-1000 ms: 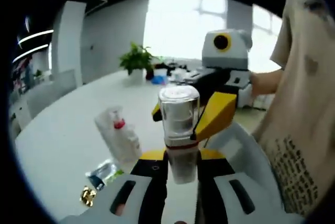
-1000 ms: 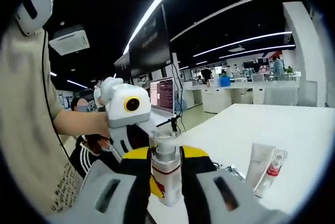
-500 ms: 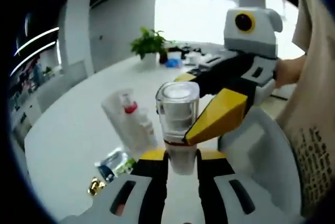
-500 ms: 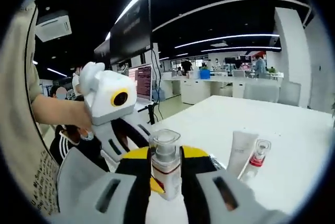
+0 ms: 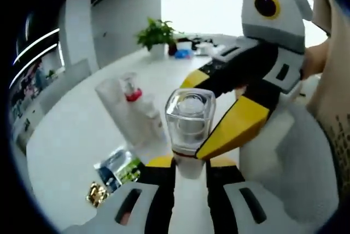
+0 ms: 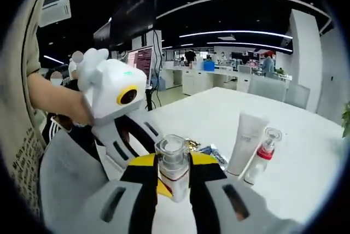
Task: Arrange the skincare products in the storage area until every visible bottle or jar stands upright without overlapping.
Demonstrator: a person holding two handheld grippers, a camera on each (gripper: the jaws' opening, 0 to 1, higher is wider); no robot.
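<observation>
Clear-capped bottle [image 5: 188,130] held upright between both grippers above the white table [image 5: 82,130].
Left gripper [image 5: 189,182] and right gripper [image 6: 174,182] both grasp it, cap upward; white tube [image 6: 246,142] and pump bottle [image 6: 261,156] stand nearby.

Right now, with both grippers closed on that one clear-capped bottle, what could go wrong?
Two risks, both judgements.

1. The left gripper and right gripper both clamp the clear-capped bottle; uneven pull could twist or drop it.

2. The white tube and the red-collared pump bottle stand close together on the white table; setting the held bottle down there might topple them.
</observation>
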